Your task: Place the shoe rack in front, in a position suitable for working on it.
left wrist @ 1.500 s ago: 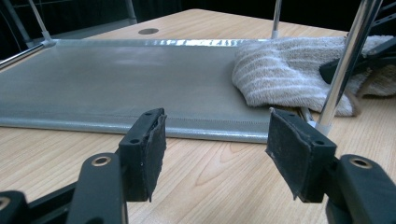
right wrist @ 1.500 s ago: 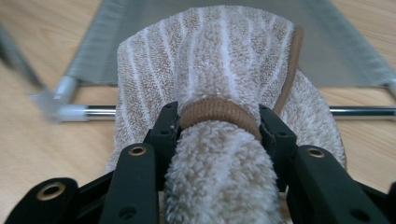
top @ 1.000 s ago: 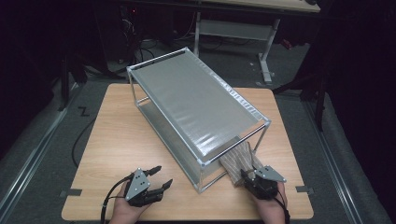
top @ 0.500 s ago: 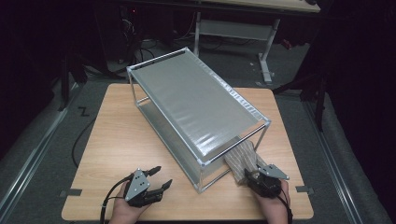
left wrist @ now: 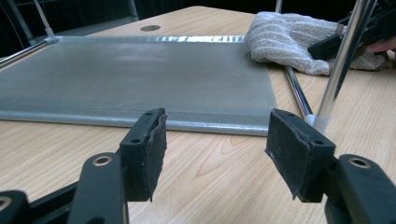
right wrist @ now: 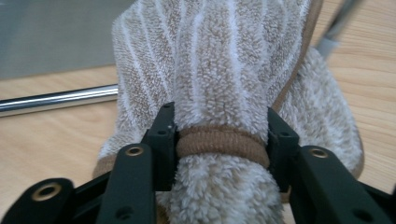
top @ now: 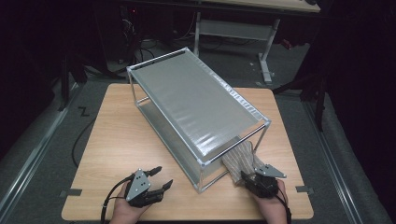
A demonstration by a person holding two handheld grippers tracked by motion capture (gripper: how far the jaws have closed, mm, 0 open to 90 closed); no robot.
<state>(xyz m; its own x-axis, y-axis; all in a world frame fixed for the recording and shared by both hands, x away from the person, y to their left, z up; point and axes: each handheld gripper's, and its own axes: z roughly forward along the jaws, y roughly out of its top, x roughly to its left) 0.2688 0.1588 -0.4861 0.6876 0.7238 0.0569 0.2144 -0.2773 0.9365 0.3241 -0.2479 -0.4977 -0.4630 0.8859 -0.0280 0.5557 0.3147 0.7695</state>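
Note:
A beige towel with white stripes [top: 240, 156] [right wrist: 219, 60] lies bunched on the wooden table [top: 121, 140] at the near right corner of a metal-framed rack [top: 196, 102]. My right gripper [top: 247, 176] [right wrist: 219, 135] holds it. Its jaws have just been closing, and the pads press on the gathered cloth at its brown hem band. My left gripper [top: 163, 176] [left wrist: 217, 144] rests near the table's front edge, open, with nothing between its pads. From the left gripper view I see the rack's lower grey shelf [left wrist: 140, 74], the towel [left wrist: 289, 39] beyond it and the right gripper [left wrist: 331, 44].
The rack has a grey top shelf and chrome posts; one post [left wrist: 343, 56] stands close to the towel. Bare table lies left of the rack. A desk frame [top: 233, 28] and cables stand on the dark floor behind.

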